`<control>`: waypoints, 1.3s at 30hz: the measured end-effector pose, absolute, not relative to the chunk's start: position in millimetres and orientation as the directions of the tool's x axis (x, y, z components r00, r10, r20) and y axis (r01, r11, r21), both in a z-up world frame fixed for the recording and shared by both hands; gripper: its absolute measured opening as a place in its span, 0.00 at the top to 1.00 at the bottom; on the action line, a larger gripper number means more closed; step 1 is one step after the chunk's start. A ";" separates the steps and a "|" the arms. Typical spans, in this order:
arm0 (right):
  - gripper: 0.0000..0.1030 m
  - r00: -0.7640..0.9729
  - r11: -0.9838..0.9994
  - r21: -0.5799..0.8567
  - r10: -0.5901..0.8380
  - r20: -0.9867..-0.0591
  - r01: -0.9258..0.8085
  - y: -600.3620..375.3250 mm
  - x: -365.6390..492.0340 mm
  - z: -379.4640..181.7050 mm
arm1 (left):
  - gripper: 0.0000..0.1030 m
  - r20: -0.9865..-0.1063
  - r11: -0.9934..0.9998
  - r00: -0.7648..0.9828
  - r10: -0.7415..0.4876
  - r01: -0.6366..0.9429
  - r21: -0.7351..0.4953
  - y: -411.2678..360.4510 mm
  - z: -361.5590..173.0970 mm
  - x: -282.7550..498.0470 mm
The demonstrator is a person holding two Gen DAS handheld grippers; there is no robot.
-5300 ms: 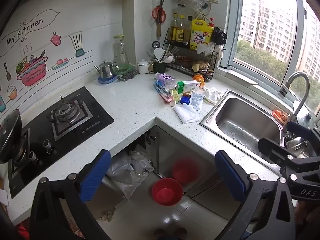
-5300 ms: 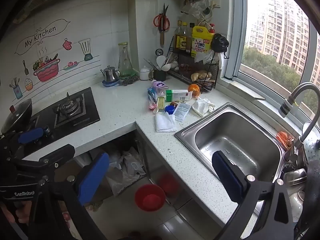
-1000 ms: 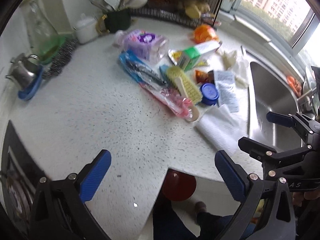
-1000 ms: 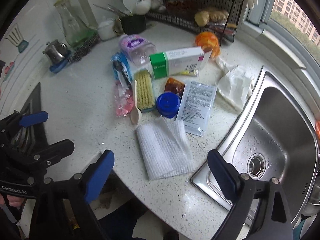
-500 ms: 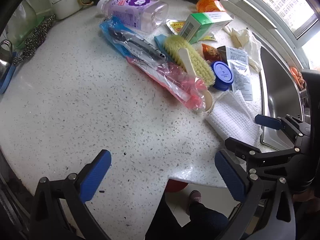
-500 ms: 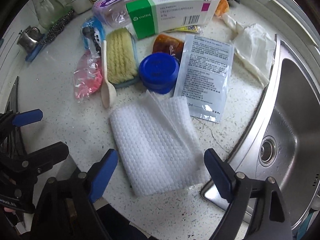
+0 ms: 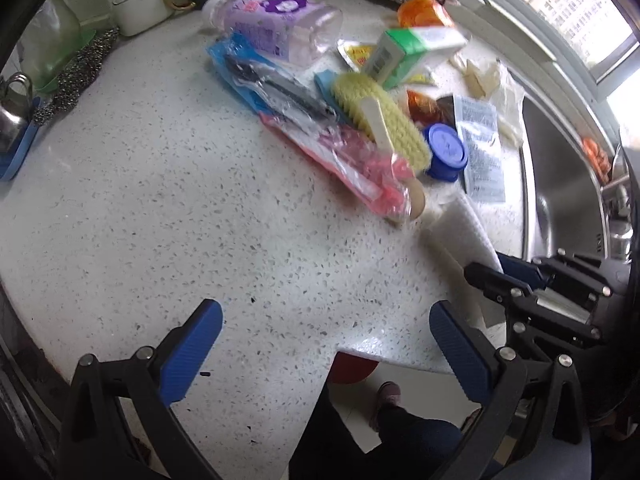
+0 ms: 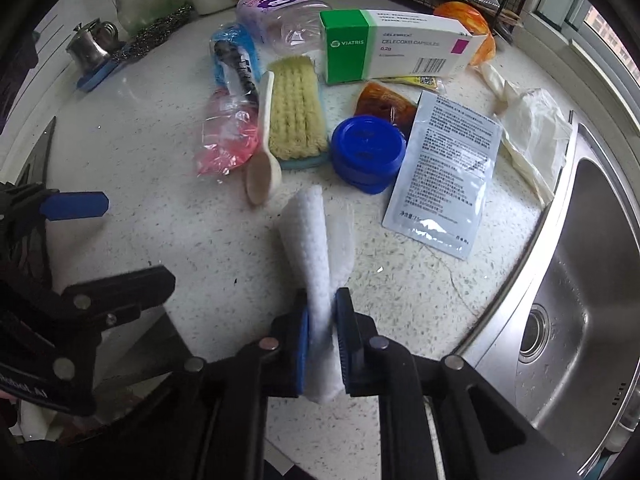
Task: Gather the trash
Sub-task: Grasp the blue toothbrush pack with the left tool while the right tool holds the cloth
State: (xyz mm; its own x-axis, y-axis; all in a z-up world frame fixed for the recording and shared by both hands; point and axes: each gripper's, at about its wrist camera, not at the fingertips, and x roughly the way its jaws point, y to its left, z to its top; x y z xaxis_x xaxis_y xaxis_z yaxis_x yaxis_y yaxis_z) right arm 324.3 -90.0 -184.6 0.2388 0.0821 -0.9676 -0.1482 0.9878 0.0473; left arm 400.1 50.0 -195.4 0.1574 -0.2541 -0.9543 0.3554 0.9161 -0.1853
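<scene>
A white textured paper towel (image 8: 308,232) lies bunched into an upright fold on the speckled counter (image 8: 160,208), near its front edge. My right gripper (image 8: 322,304) is closing its jaws, and the blue pads press on the towel's near end. From the left wrist view the same towel (image 7: 468,232) runs into the right gripper (image 7: 500,272). My left gripper (image 7: 326,320) stands open over bare counter with nothing between its fingers. Behind the towel lie a silver sachet (image 8: 444,176), a blue lid (image 8: 366,148), a green-and-white medicine box (image 8: 392,46) and a pink plastic bag (image 8: 226,140).
A steel sink (image 8: 580,280) lies to the right of the towel. A scrubbing brush (image 8: 294,108), a purple bottle (image 8: 276,12), a crumpled white rag (image 8: 532,128) and a small kettle (image 8: 94,46) sit farther back. The counter edge drops to the floor in front.
The right gripper sank onto the flat towel and shut on it, bunching it into a ridge. The left gripper also came lower over the counter and stayed open.
</scene>
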 end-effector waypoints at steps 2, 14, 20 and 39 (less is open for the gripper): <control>0.90 0.264 0.989 0.050 0.086 -0.961 -0.139 -93.8 323.1 -176.4 | 0.00 -0.950 0.918 0.170 -0.263 0.346 -0.192 53.2 -187.2 407.9; 0.89 0.355 0.996 0.090 0.084 -0.931 0.000 -108.9 370.3 -129.7 | 0.00 -0.945 0.929 0.212 -0.250 0.329 -0.172 50.7 -174.5 489.0; 0.89 0.330 0.988 0.094 0.048 -0.943 0.125 -108.6 409.6 -149.4 | 0.00 -0.957 0.933 0.181 -0.228 0.323 -0.162 46.0 -196.6 528.8; 0.89 0.269 0.979 0.124 0.076 -0.960 0.165 -97.8 431.0 -175.4 | 0.64 -0.972 0.926 0.200 -0.120 0.375 -0.037 17.1 -228.1 557.6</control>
